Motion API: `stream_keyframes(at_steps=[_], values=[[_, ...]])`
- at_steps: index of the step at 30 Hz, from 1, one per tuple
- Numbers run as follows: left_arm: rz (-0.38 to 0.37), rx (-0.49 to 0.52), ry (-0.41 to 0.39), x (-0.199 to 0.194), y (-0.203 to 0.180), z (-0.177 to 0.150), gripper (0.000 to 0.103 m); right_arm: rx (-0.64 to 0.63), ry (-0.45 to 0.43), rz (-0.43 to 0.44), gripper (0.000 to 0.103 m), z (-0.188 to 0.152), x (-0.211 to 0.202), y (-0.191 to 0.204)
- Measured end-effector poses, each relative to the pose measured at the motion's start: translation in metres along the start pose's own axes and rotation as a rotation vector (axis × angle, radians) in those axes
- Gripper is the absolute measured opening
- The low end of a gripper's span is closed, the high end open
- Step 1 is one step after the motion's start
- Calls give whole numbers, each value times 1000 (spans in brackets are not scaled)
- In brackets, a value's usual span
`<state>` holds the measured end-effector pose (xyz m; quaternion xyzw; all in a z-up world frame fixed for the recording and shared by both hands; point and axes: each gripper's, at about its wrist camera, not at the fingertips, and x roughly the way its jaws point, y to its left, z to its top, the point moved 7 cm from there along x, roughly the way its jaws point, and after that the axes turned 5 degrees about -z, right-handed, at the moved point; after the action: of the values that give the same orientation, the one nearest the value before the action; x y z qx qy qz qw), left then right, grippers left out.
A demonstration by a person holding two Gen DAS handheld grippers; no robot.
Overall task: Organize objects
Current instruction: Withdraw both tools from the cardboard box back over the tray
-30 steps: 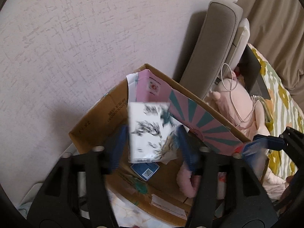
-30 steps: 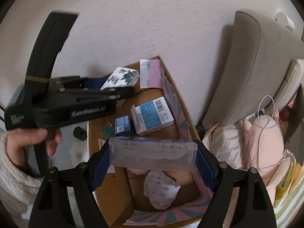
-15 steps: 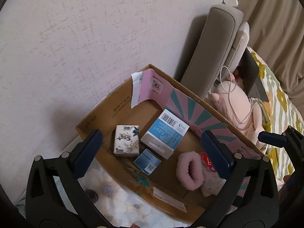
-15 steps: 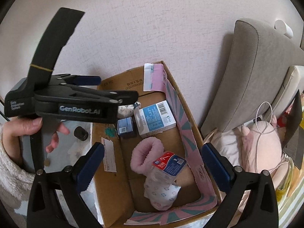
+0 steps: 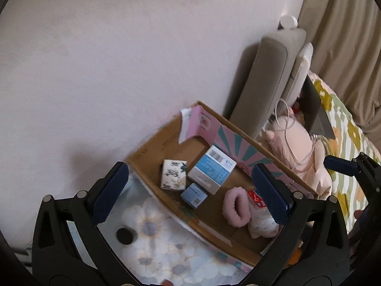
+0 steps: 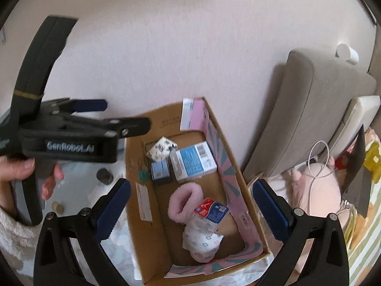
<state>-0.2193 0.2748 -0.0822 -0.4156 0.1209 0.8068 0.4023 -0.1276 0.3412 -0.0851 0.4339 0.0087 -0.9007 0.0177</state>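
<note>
An open cardboard box stands against the wall. In it lie a floral tissue pack, a blue-and-white carton, a small blue box, a pink fuzzy ring and a clear pack with a red-and-blue label on a patterned soft pack. My left gripper hangs open above the box, nothing between its fingers. My right gripper is open and bare over the box too.
The box rests on a floral cloth with a small dark round cap beside it. A grey cushion leans on the wall to the right. Beyond it lie a pink plush with a white cable, and patterned bedding.
The left gripper let go of the floral tissue pack and the right let go of the clear pack; both now lie in the box. Both grippers opened wide and rose away.
</note>
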Motion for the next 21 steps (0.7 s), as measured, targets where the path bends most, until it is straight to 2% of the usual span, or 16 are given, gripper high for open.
stream_keyframes(at_steps=[6, 11, 17, 21], values=[[70, 3, -128, -65, 6, 2, 103, -15, -67, 10, 102, 20, -29, 13], [116, -56, -199, -119, 25, -10, 103, -70, -131, 1, 102, 38, -52, 38], [238, -140, -309, -194, 64, -35, 103, -127, -162, 87, 102, 53, -67, 82], [293, -205, -344, -229, 89, -56, 103, -163, -186, 136, 102, 58, -74, 111]])
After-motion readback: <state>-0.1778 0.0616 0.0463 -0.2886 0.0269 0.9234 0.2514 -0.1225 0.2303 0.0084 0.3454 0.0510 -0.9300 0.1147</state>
